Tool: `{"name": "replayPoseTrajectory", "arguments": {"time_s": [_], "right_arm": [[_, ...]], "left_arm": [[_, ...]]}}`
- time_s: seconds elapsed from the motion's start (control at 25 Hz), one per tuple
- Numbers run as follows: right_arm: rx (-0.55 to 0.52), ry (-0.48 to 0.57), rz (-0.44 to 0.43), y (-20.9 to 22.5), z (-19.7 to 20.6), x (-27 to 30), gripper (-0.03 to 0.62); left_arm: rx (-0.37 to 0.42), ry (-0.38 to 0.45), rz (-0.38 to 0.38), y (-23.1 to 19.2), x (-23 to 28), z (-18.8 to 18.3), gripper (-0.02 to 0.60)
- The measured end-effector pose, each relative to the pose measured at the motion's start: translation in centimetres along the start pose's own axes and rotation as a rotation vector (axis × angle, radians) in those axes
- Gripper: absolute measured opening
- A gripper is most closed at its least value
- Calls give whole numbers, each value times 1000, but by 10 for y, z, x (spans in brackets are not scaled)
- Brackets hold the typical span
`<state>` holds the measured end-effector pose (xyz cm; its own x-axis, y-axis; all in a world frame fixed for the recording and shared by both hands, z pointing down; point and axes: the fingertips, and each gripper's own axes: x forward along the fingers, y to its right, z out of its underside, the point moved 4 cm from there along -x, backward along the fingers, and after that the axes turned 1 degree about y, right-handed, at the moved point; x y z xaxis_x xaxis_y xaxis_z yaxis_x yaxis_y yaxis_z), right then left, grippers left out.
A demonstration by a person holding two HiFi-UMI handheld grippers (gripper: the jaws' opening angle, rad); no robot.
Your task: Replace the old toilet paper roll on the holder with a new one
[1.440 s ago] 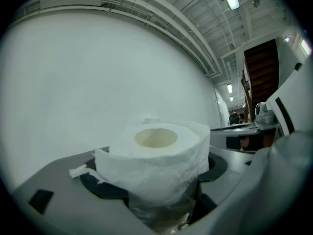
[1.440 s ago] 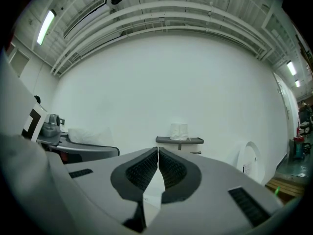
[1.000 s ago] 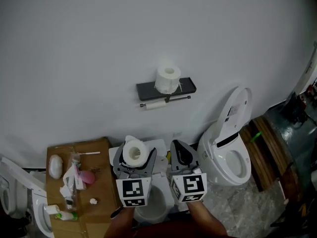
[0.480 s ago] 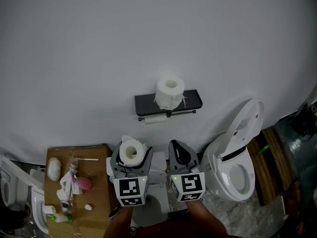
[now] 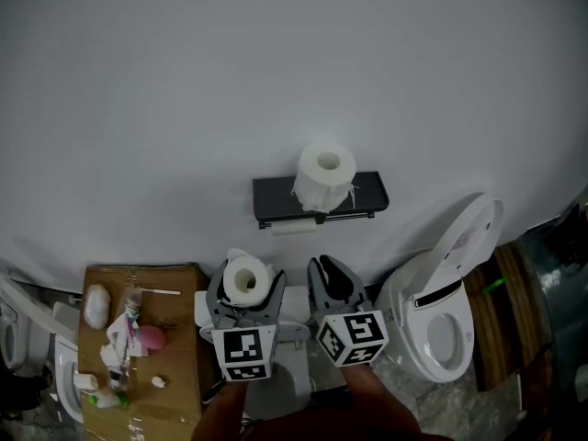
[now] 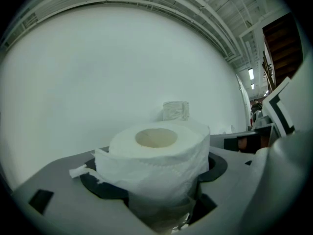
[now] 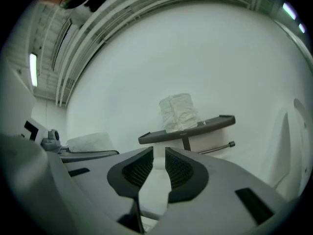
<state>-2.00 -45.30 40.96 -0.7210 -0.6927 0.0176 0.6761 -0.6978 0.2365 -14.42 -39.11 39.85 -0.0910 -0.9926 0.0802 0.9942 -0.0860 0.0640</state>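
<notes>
Gripping the new roll (image 6: 156, 165) upright with the left gripper (image 5: 246, 289), jaws closed on its sides, well short of the wall. Carrying nothing in the right gripper (image 5: 333, 278): just been parting its jaws to a narrow gap, only air between. Facing the holder (image 5: 276, 196), with the thin old roll (image 5: 294, 229) on the bar beneath and 1 spare roll (image 5: 325, 175) standing on the shelf. Could knock that spare off when reaching under for the old one; could also crush the soft new roll, or snag its loose tail
</notes>
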Motion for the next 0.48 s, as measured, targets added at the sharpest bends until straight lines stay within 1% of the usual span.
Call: {"name": "replayPoseTrajectory", "arguments": {"time_s": [0.04, 0.08, 0.16, 0.24, 0.32, 0.36, 0.48], "right_arm": [[66, -1, -16, 3, 5, 5, 111], [130, 2, -33, 5, 9, 10, 148], [262, 17, -69, 8, 19, 22, 161], [441, 32, -99, 13, 29, 34, 174], [626, 49, -110, 18, 38, 46, 212], [695, 62, -105, 21, 42, 52, 215], [840, 110, -74, 30, 51, 69, 221]], "left_arm": [[5, -3, -2, 0, 2, 1, 430], [13, -7, -4, -1, 4, 2, 430], [30, -14, -11, -3, 10, 4, 430], [42, -21, -19, -6, 13, 5, 430], [44, -28, -24, -10, 15, 7, 430], [44, -31, -27, -13, 16, 7, 430], [47, -34, -37, -20, 19, 7, 430]]}}
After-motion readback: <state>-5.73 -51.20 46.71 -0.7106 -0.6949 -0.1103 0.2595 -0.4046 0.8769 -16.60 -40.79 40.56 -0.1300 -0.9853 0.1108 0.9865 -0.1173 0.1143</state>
